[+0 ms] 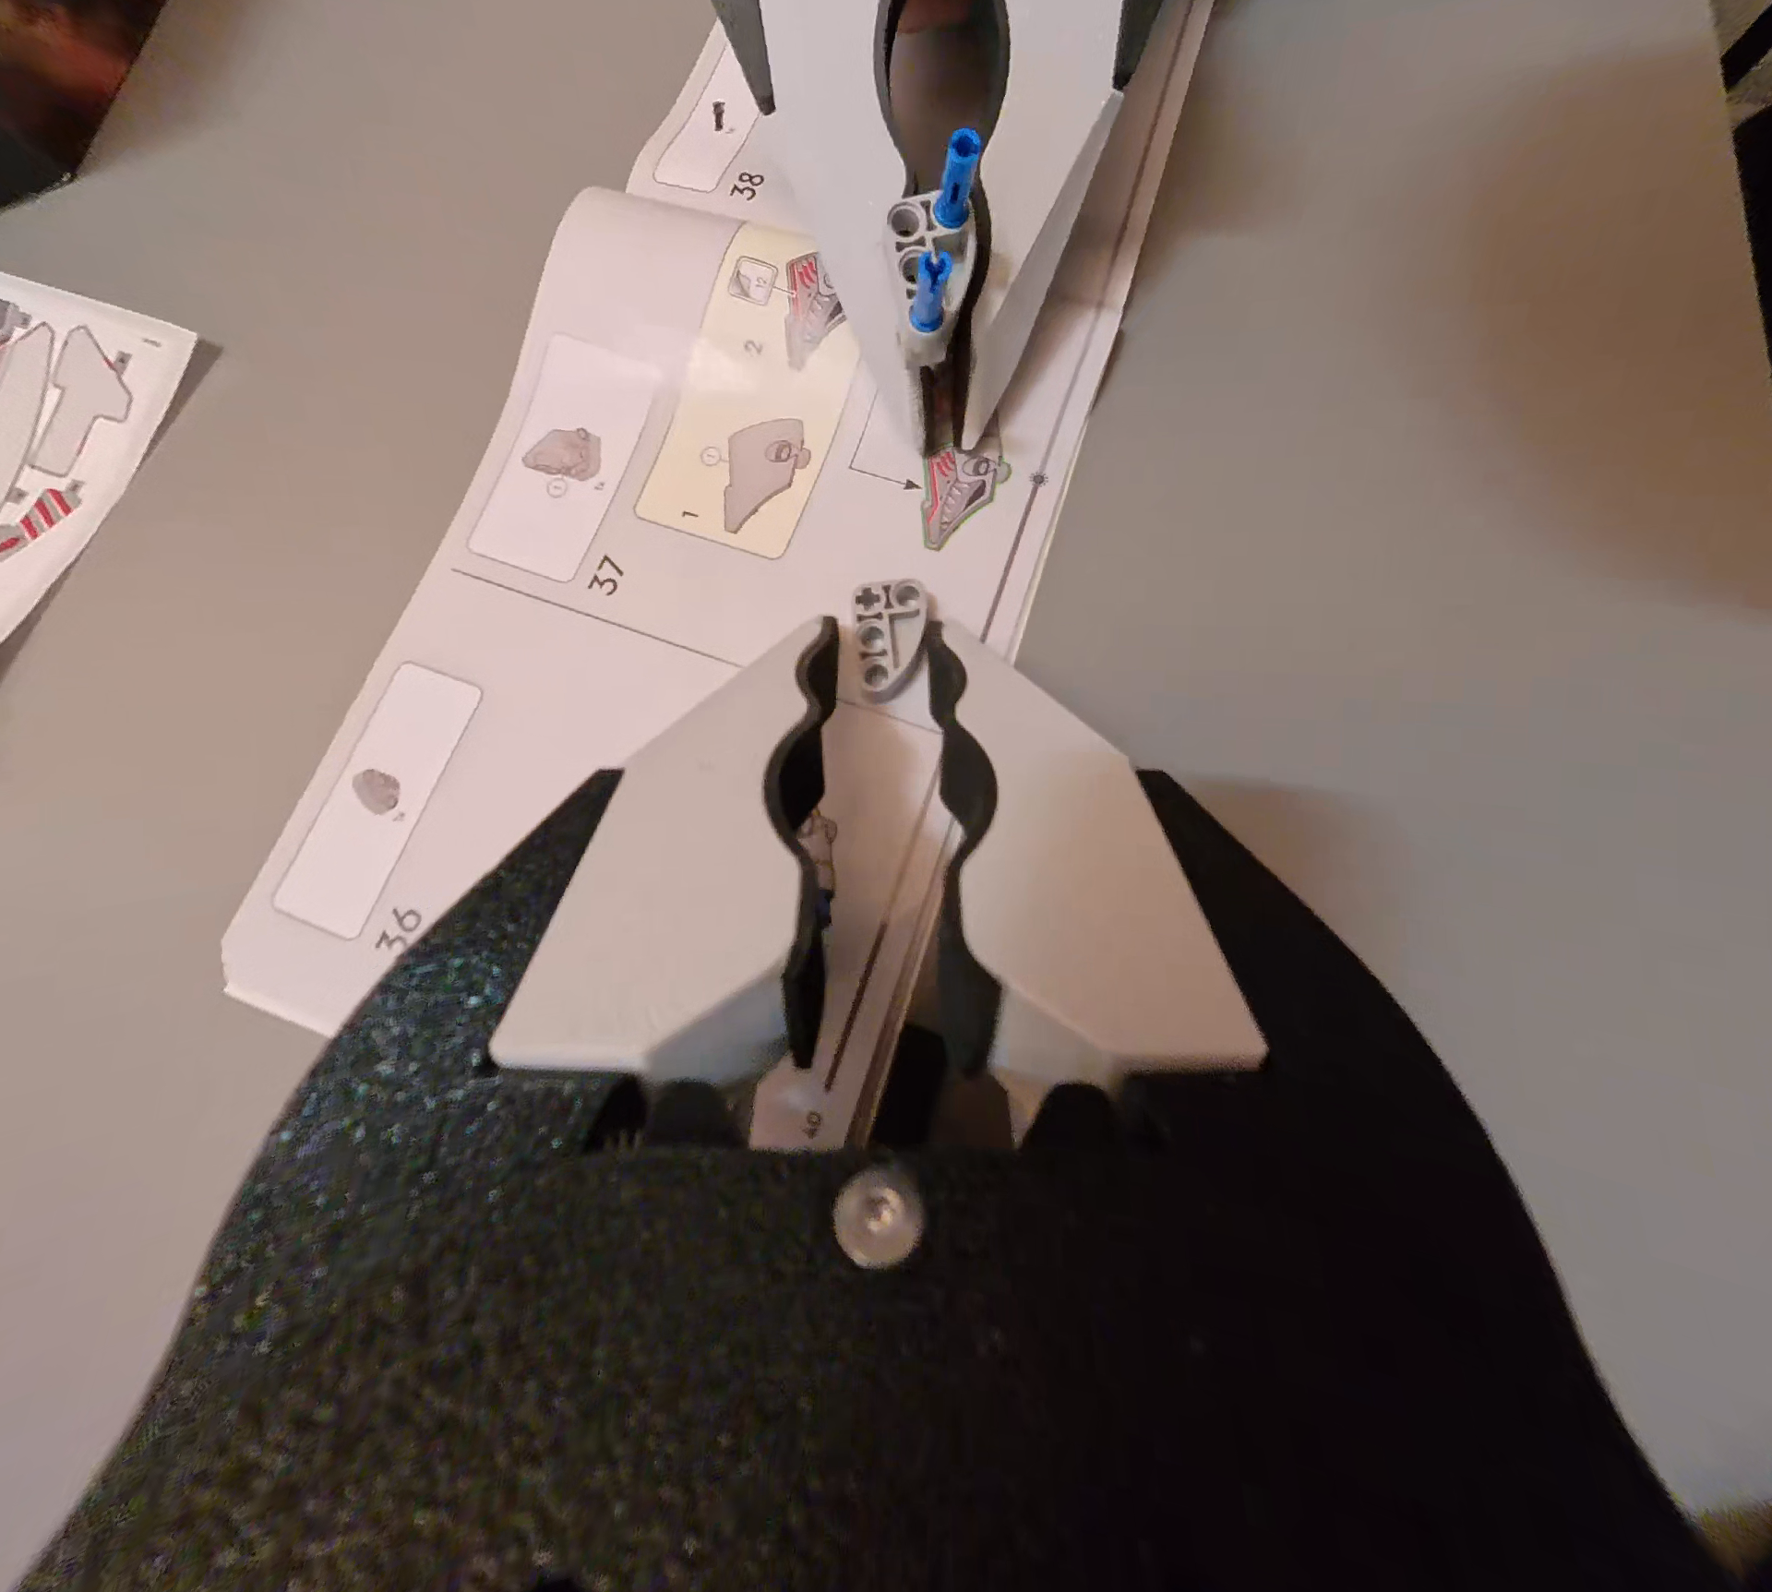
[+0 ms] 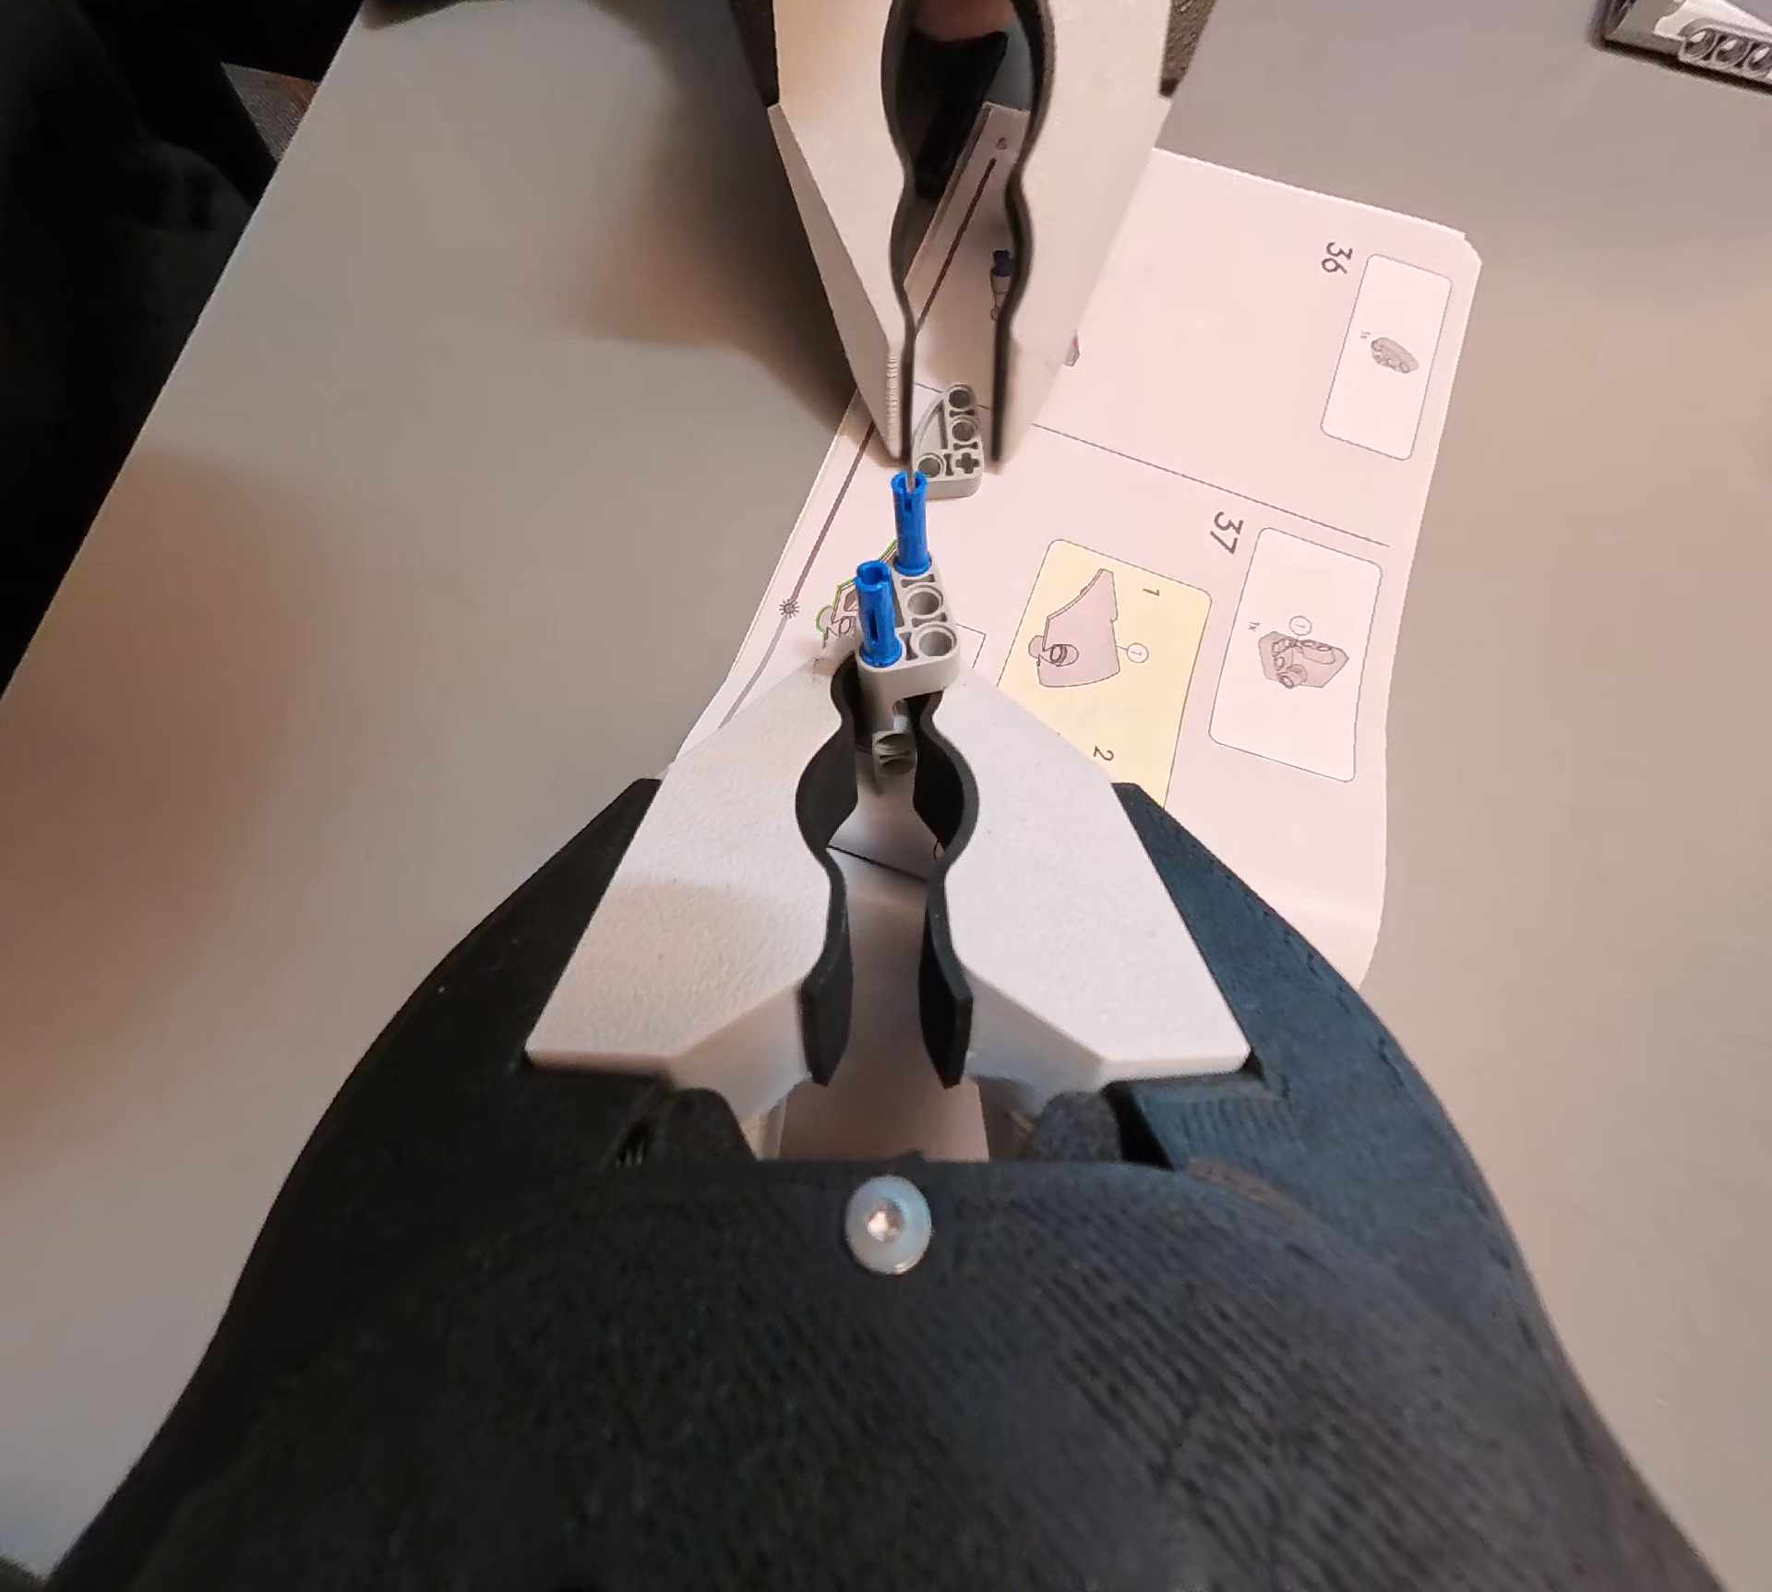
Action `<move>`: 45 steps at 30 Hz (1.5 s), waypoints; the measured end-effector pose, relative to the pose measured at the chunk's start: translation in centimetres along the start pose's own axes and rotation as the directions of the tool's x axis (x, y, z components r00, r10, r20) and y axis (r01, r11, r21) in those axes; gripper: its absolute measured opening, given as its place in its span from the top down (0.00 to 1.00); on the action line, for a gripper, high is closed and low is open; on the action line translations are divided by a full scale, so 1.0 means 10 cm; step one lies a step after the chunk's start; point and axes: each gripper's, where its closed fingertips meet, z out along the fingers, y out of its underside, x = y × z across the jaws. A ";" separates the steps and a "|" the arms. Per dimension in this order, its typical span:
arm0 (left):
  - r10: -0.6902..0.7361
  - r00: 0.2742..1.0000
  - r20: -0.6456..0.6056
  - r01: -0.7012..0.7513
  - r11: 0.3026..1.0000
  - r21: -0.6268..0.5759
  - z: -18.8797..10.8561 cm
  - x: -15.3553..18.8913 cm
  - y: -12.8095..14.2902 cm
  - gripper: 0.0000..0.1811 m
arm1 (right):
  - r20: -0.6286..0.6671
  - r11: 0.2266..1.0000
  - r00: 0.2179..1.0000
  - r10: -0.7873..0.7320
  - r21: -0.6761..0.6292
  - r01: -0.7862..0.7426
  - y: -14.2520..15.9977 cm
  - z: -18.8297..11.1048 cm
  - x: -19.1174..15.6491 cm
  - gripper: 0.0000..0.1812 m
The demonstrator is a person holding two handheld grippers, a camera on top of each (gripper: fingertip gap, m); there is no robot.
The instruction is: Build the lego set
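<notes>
Pinching a grey plate (image 1: 890, 641) in our left gripper (image 1: 882, 649), we face the right gripper (image 2: 887, 688), its jaws clamped on a grey beam (image 2: 911, 635) with two blue pins (image 2: 909, 523), above the instruction booklet (image 2: 1247, 510) on the worktop (image 2: 479, 395).

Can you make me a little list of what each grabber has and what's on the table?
left gripper: shut on a flat grey piece with holes, held at its fingertips
right gripper: shut on a grey holed piece
blue pins: two, stuck in the right gripper's grey piece, pointing toward the left gripper
gap between pieces: not joined yet; the two grippers face each other
instruction booklet: open on the table, under both grippers
sticker sheet: at the left edge in the left wrist view
</notes>
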 end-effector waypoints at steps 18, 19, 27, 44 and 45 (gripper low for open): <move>0.037 0.999 -0.021 -0.037 0.999 -0.013 0.01 0.05 0.00 0.94 | 0.005 1.000 1.000 0.001 0.000 -0.001 0.00 0.00 -0.01 0.99; 0.043 0.999 -0.018 -0.043 0.999 -0.011 0.00 0.05 -0.01 0.94 | 0.005 1.000 1.000 0.001 0.000 -0.001 0.00 0.00 -0.01 0.99; 0.135 0.980 0.145 -0.165 0.960 0.226 -0.13 -0.02 -0.57 0.94 | 0.006 1.000 1.000 0.002 0.000 -0.002 0.00 0.00 -0.01 0.99; 0.174 0.981 0.082 -0.189 0.948 0.258 -0.03 0.06 -0.76 0.94 | 0.011 1.000 1.000 -0.005 0.000 0.005 0.00 0.00 -0.02 0.99; 0.180 0.980 0.081 -0.195 0.946 0.257 -0.03 0.06 -0.76 0.95 | 0.011 1.000 1.000 -0.005 0.000 0.005 0.00 0.00 -0.02 0.99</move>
